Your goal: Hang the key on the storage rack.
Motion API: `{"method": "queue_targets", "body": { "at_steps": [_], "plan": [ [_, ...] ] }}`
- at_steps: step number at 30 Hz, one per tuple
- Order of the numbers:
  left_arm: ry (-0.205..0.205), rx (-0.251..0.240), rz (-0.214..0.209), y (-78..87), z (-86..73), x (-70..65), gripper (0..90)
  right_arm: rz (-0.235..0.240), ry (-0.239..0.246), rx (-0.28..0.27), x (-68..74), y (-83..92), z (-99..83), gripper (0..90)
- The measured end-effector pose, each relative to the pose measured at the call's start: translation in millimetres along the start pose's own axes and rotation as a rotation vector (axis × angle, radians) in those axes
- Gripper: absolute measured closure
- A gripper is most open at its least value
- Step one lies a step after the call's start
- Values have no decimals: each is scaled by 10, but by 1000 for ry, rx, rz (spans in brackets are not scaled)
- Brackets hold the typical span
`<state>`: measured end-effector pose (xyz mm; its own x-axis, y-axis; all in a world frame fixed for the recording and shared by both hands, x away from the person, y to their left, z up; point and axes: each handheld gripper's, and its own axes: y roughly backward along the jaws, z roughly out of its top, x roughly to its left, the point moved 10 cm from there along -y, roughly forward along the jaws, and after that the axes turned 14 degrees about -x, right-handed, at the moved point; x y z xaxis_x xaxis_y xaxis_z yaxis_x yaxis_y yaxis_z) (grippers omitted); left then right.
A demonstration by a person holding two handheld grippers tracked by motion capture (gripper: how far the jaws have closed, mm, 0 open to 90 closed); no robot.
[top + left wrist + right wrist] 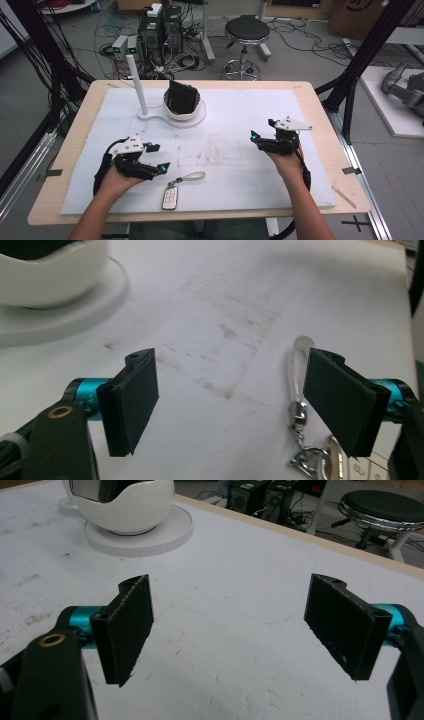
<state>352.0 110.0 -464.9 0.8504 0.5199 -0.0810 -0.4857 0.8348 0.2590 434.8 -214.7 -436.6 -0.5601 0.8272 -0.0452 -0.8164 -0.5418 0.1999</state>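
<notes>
Key fob point(170, 197) with grey strap loop point(192, 176) is seen lying flat on the white mat point(225, 150) at the near edge of the surface, just right of the left claw point(156, 156). Left claw is held wide open, nothing between the jaws; in the left gripper view the strap point(296, 375) and metal ring point(310, 457) are seen just inside the right-hand jaw, not clamped. Right claw point(262, 131) is held over the mat on the right side, well apart from the fob, also spread open and empty. White bowl-shaped holder point(185, 107) with a black insert point(181, 96) and an upright white post point(136, 85) is seen at the far side of the mat
</notes>
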Motion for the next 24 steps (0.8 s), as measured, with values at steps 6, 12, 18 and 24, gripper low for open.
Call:
{"method": "queue_targets", "body": {
  "at_steps": [6,12,18,24],
  "plan": [
    [-7,110,-97,-200,-201,-212,221,8,12,4,21,-6,-8,200],
    [-56,184,-127,-337,-306,-330,268,10,13,6,25,-8,-11,200],
    [-139,272,-139,-401,-431,-358,403,12,13,6,23,8,-24,200],
    [-182,284,-191,-383,-416,-415,700,9,11,9,11,31,-33,200]
  ]
}}
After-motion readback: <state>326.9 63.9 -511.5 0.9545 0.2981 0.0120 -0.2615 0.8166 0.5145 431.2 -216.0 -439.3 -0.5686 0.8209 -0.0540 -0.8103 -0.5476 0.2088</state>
